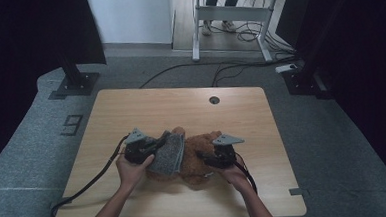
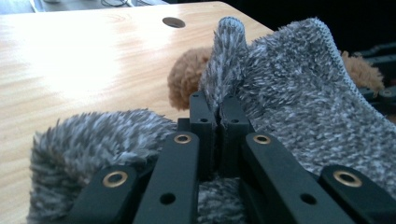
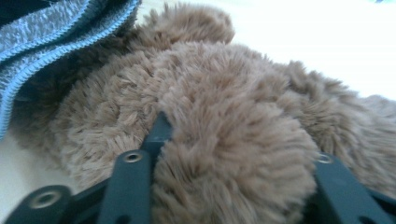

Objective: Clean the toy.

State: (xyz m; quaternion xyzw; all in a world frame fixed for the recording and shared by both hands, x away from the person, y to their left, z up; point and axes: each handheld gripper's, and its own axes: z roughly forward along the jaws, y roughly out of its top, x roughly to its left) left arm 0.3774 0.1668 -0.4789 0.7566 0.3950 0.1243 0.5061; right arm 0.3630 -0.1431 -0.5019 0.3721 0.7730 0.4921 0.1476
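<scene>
Work in hand: a brown plush toy (image 1: 199, 161) lies on the near half of the wooden table (image 1: 181, 109), with a grey fuzzy garment (image 1: 168, 152) draped over its left part.
Garment as a holder: it wraps the plush on one side — brown fur shows past its stitched edge (image 3: 56, 44) in the right gripper view; how far the toy sits inside cannot be told.
Left gripper (image 1: 150, 147): jaws pressed together on a fold of the grey garment (image 2: 224, 70), which stands up in a ridge just beyond the tips.
Right gripper (image 1: 211, 160): its two jaws sit on either side of a round lobe of the brown plush (image 3: 233, 154), sunk into the fur — clamped on it as far as the pile lets one see.
Hands: the left hand (image 1: 131, 169) and right hand (image 1: 234, 174) come in from the near edge, a black cable (image 1: 92, 181) trailing off the left gripper.
Table: a round cable hole (image 1: 214, 100) near the far edge, well apart from the toy.
Around: a white desk frame (image 1: 231, 21) stands on the floor beyond, with loose cables (image 1: 239, 68) on the carpet.
In the way: the garment hides the plush's left side.
</scene>
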